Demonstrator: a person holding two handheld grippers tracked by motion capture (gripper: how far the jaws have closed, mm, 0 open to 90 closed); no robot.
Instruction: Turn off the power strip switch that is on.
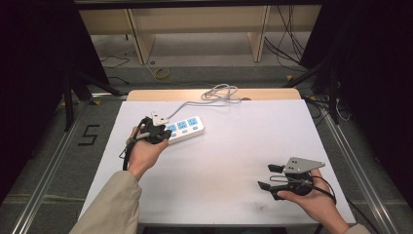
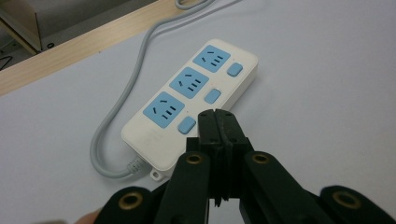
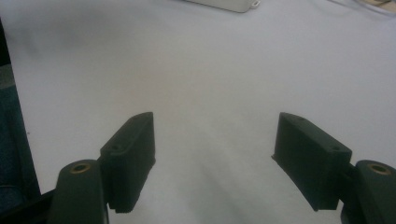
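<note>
Power strip: a white strip (image 1: pixel 182 128) with three blue sockets and three blue switches lies left of centre on the far half of the table, angled, its far end pointing up and right.
Cord: its grey cable (image 2: pixel 122 103) leaves the near-left end, loops back along the strip's left side and runs off to a coil at the far wooden edge (image 1: pixel 214 94).
My left tongs: my left gripper (image 2: pixel 218 122) has its jaws pressed together, nothing between them, the tips just at the strip's near-right side beside the closest switch (image 2: pixel 187 125); I cannot tell whether they touch it.
My right tongs: my right gripper (image 3: pixel 215 158) has its jaws spread wide over bare white surface, near the front right corner, well apart from the strip.
Open room: the white table top (image 1: pixel 243 146) is bare between my hands and across its right half.
</note>
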